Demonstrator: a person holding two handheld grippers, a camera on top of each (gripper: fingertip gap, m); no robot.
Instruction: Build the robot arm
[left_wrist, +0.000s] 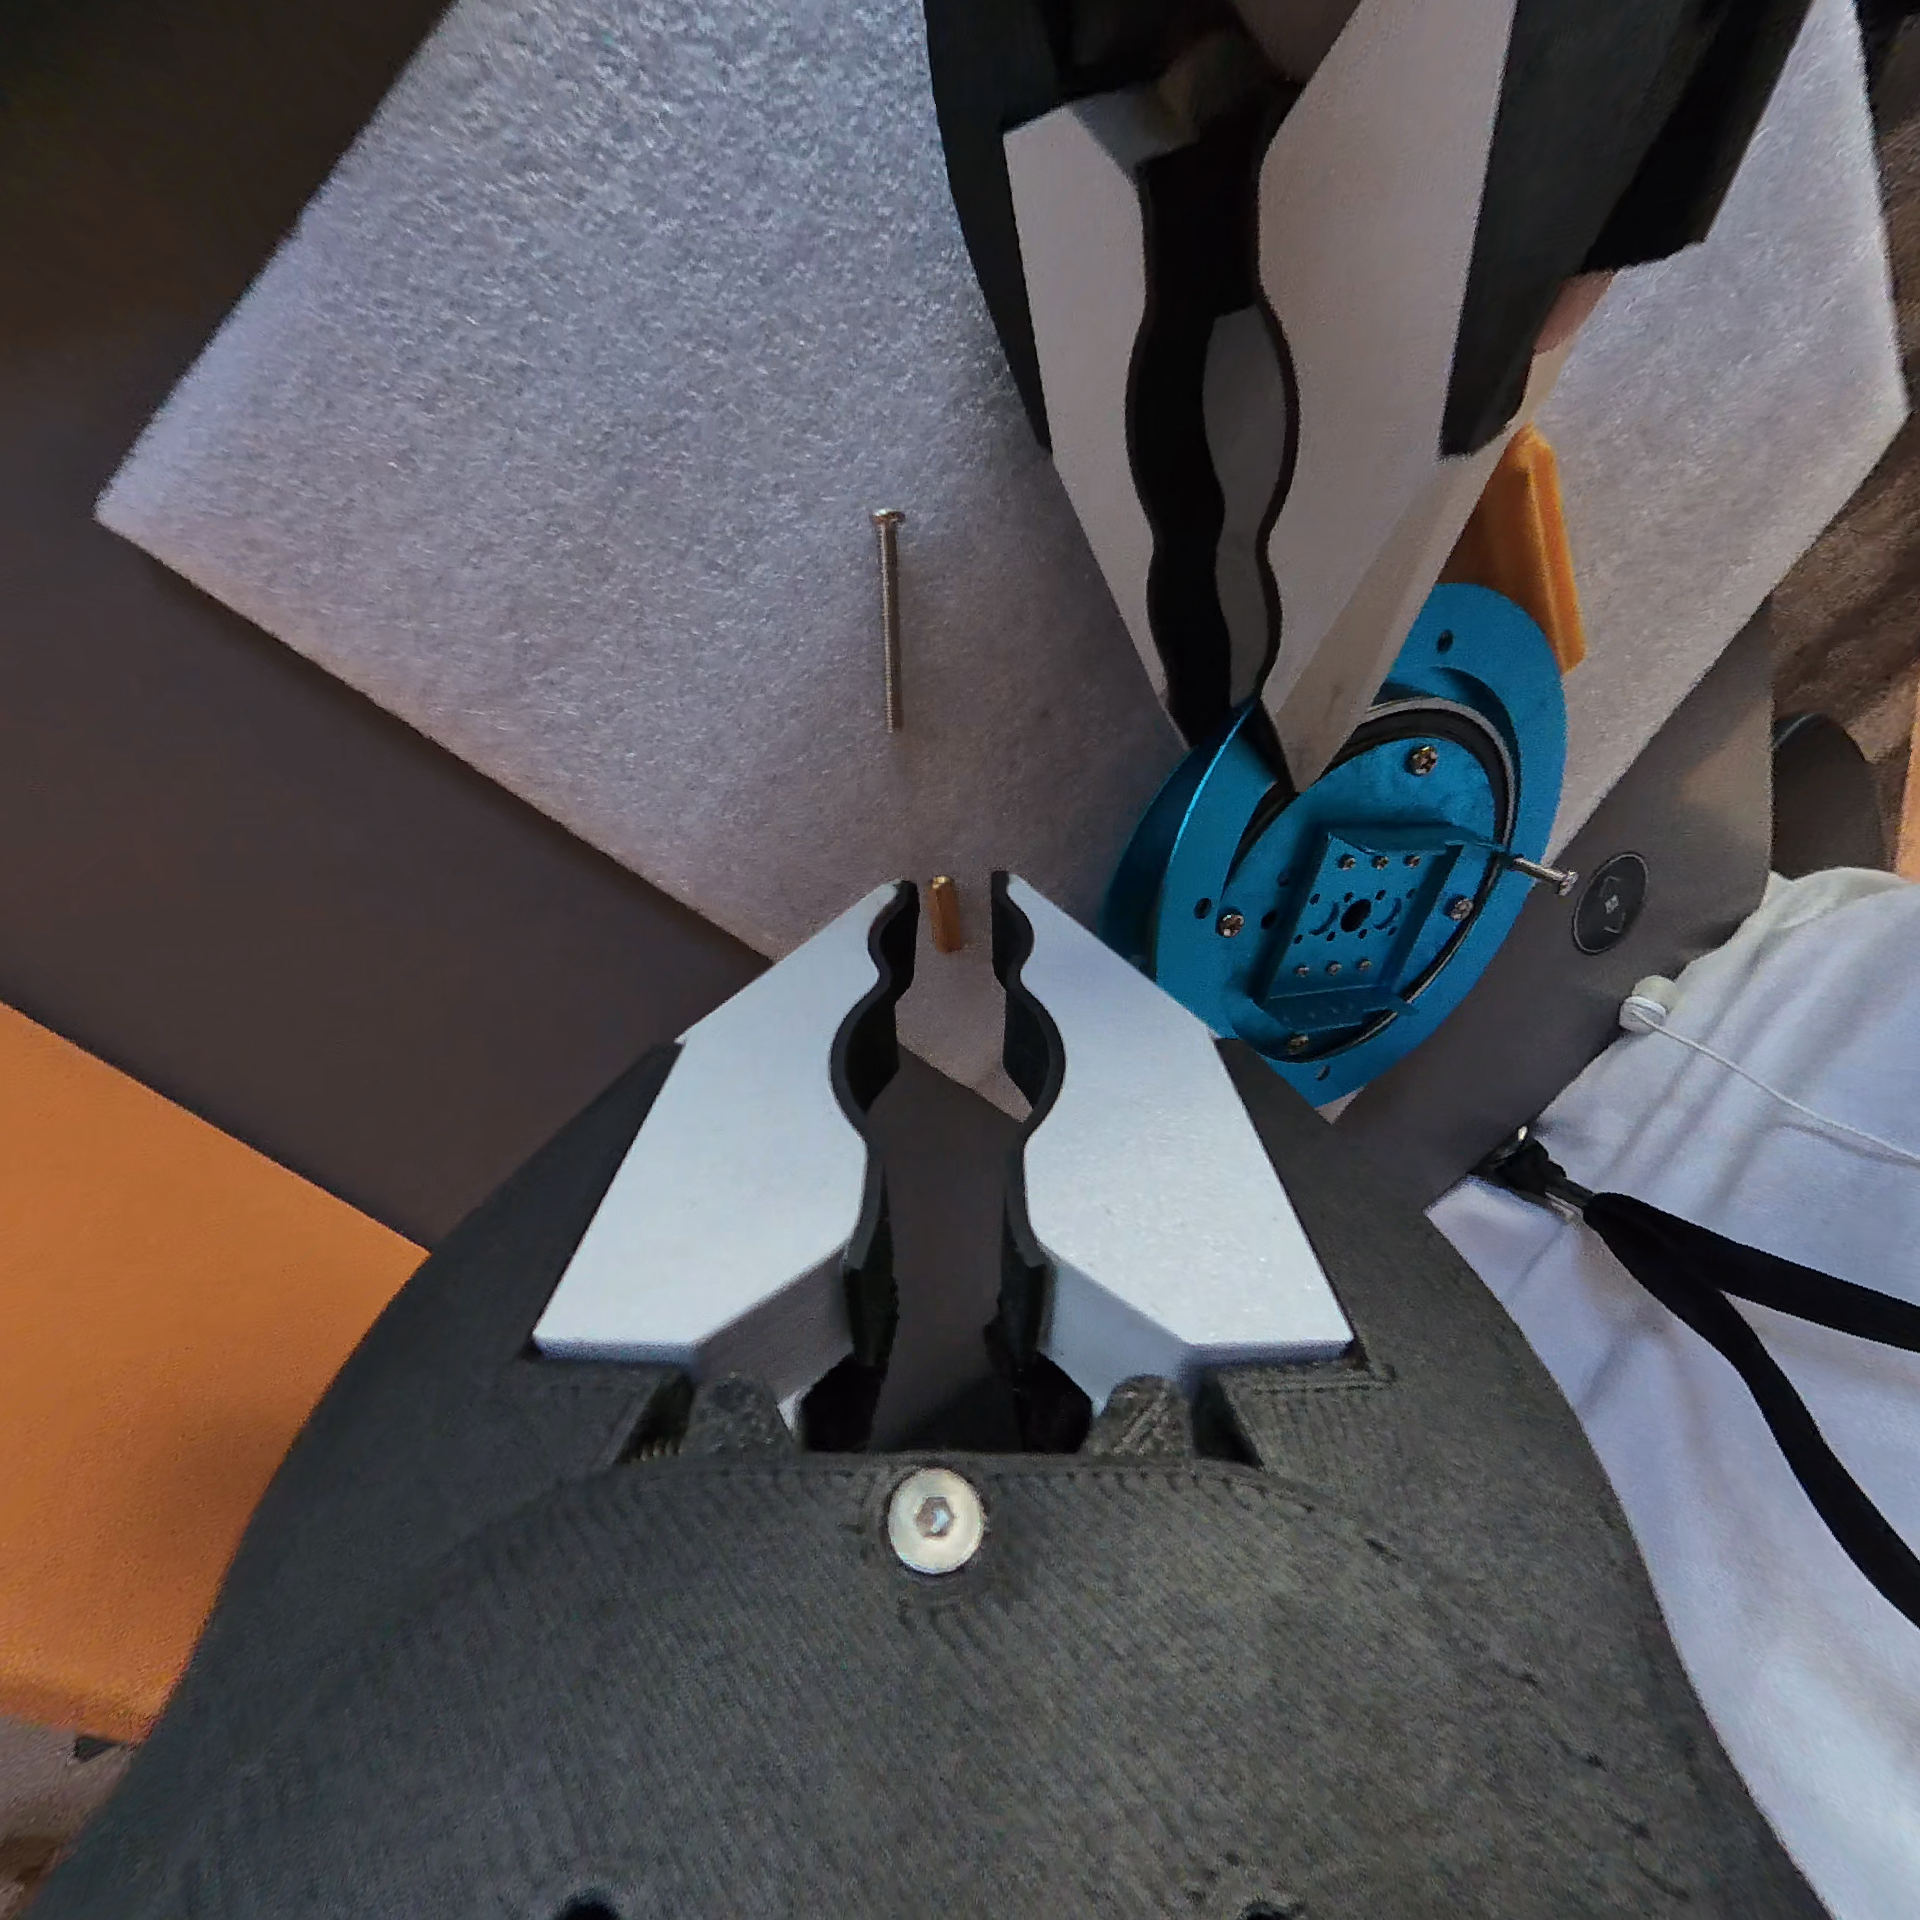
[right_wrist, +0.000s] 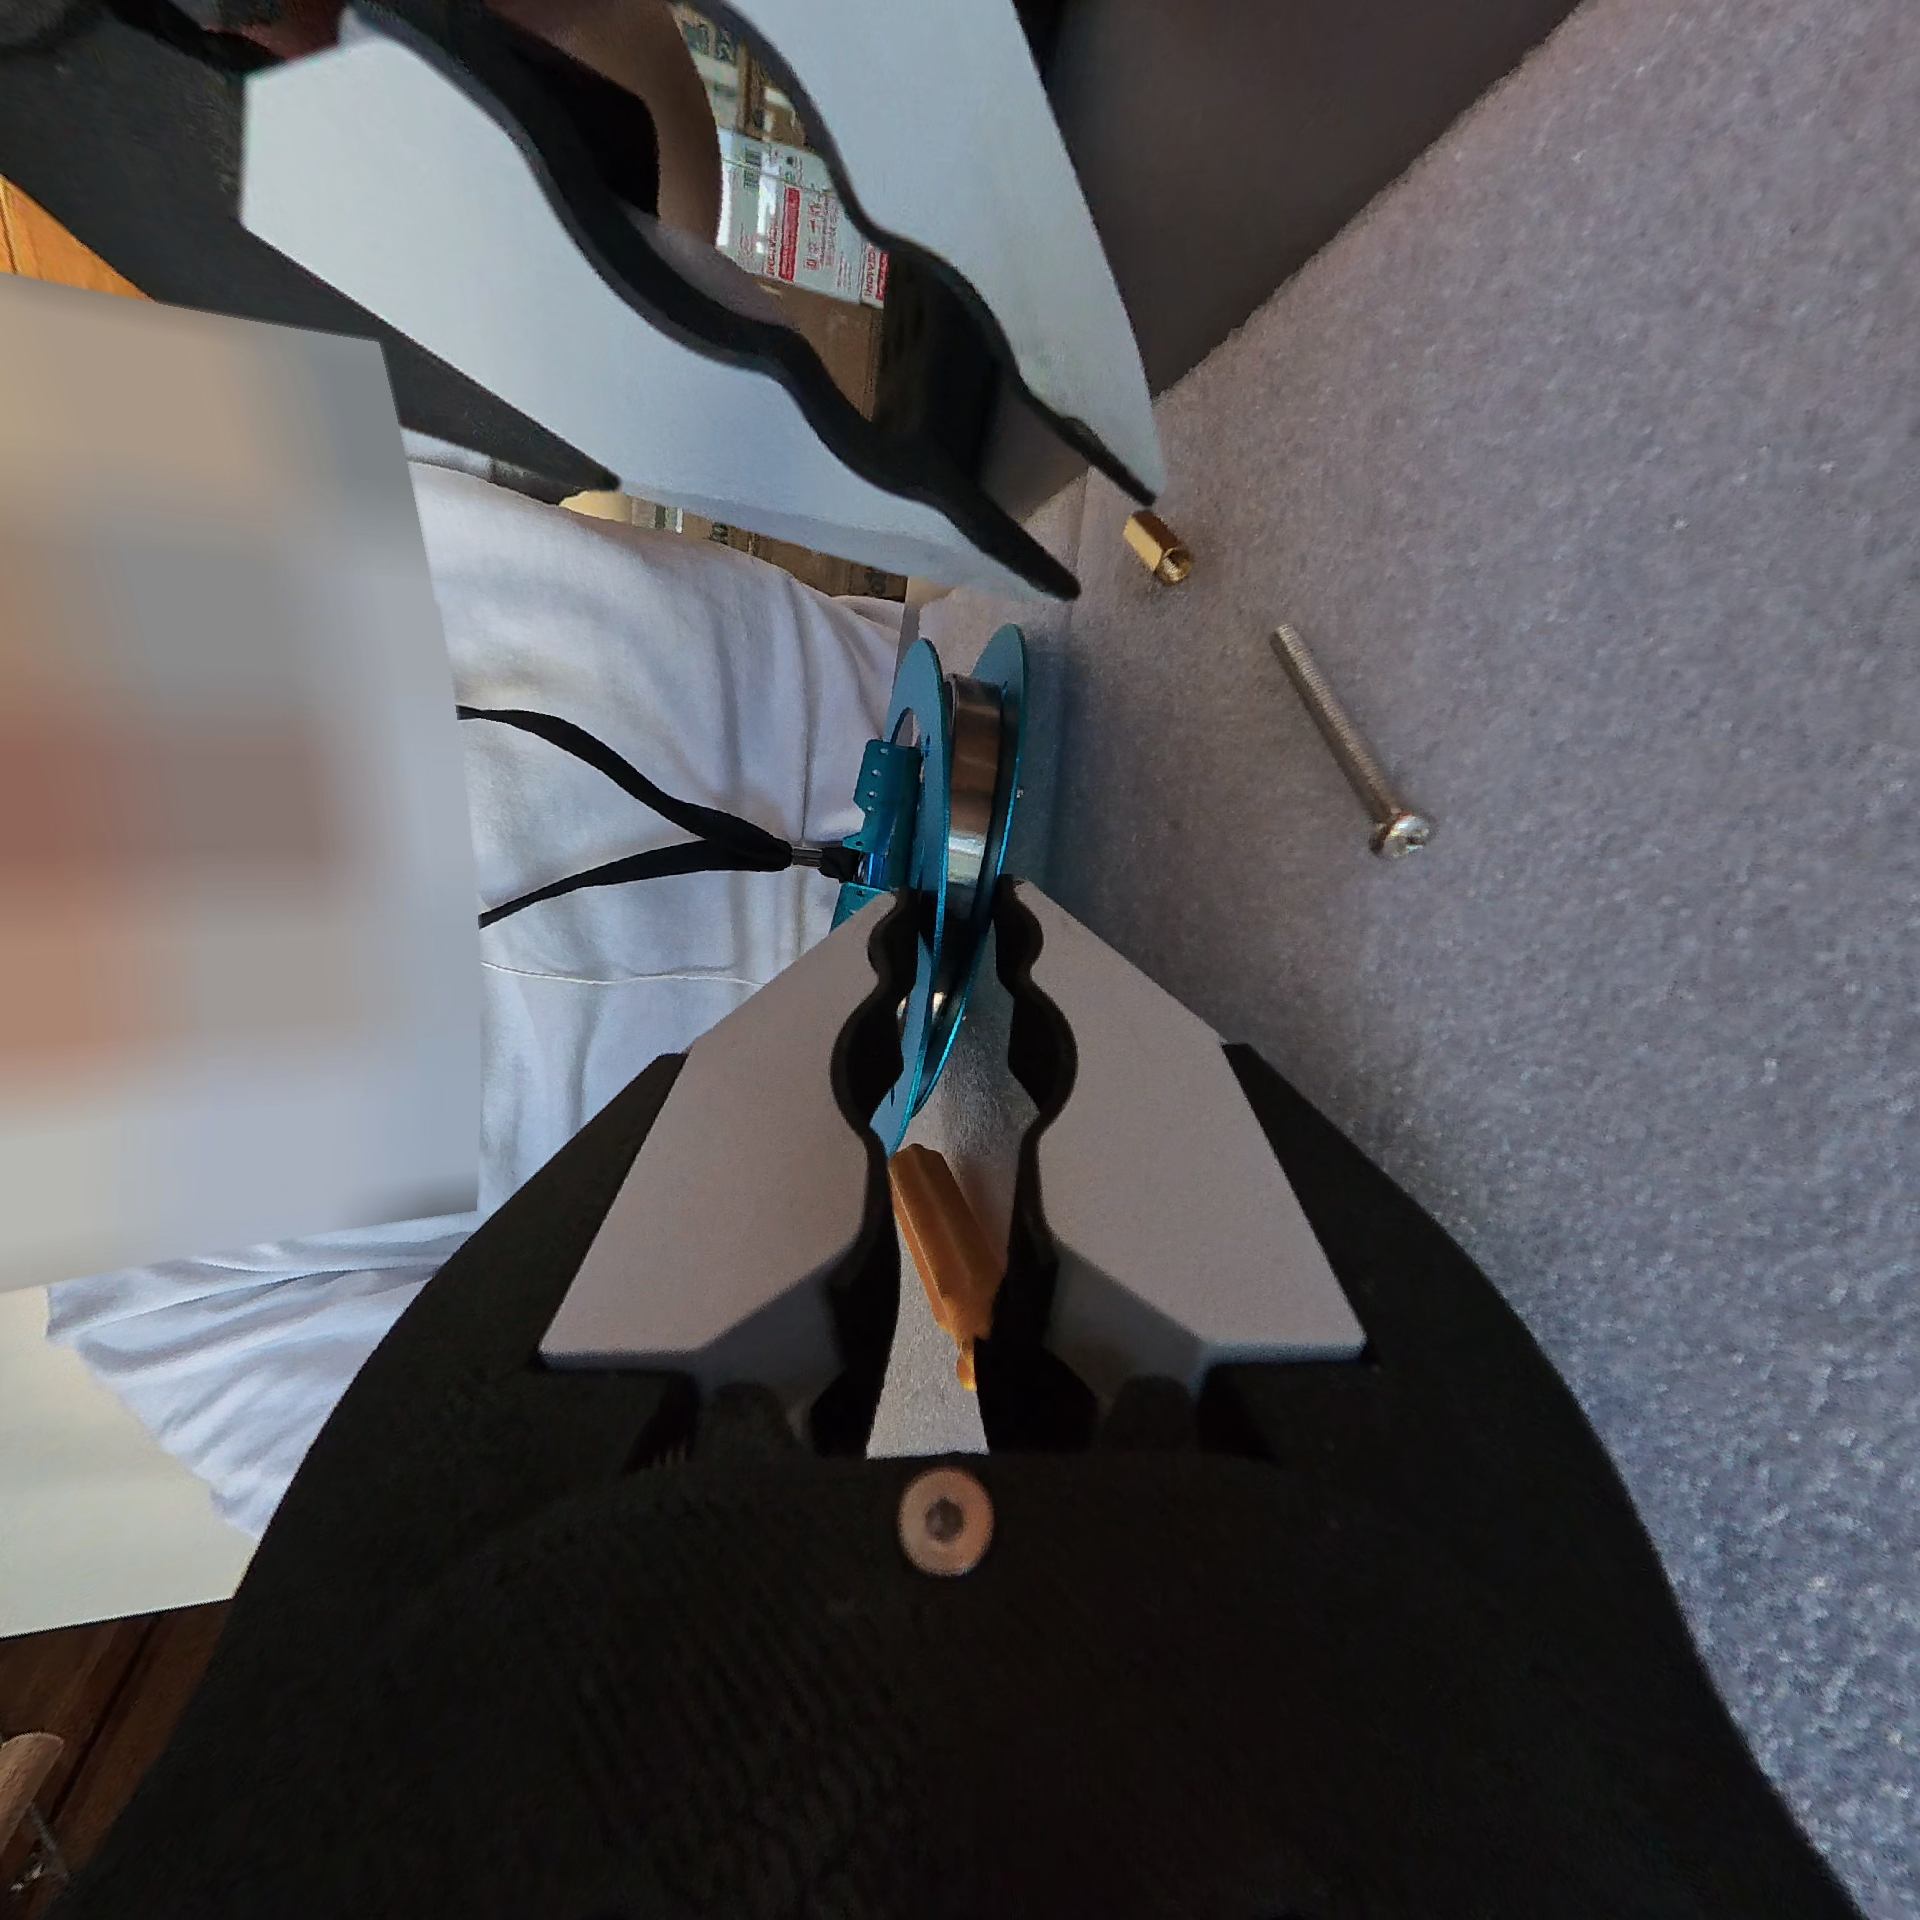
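Observation:
A small brass standoff (left_wrist: 943, 914) lies on the grey foam pad (left_wrist: 571, 416). My left gripper (left_wrist: 945, 896) is open, with the standoff in the gap at its tips, touching neither finger. A long steel screw (left_wrist: 888, 618) lies just beyond it. My right gripper (right_wrist: 951, 906) is shut on the rim of a blue round metal assembly (right_wrist: 928, 987) and holds it on edge over the pad's border. The assembly (left_wrist: 1340, 894) shows its square hub and small screws in the left wrist view. The right wrist view shows the standoff (right_wrist: 1158, 548), the screw (right_wrist: 1340, 738) and the left gripper (right_wrist: 1112, 542).
An orange plastic part (right_wrist: 940, 1247) sits on the pad behind the blue assembly, between my right fingers. The pad lies on a dark table (left_wrist: 260, 831) with an orange surface (left_wrist: 156, 1299) past it. A person in white clothing (left_wrist: 1714, 1299) stands close by the table's edge. My right fingertips sit around 7 centimeters from my left ones. Between my left fingertips and the long steel screw (left_wrist: 888, 618) there is roughly 5 centimeters. Look for it in the right wrist view (right_wrist: 1341, 698) too.

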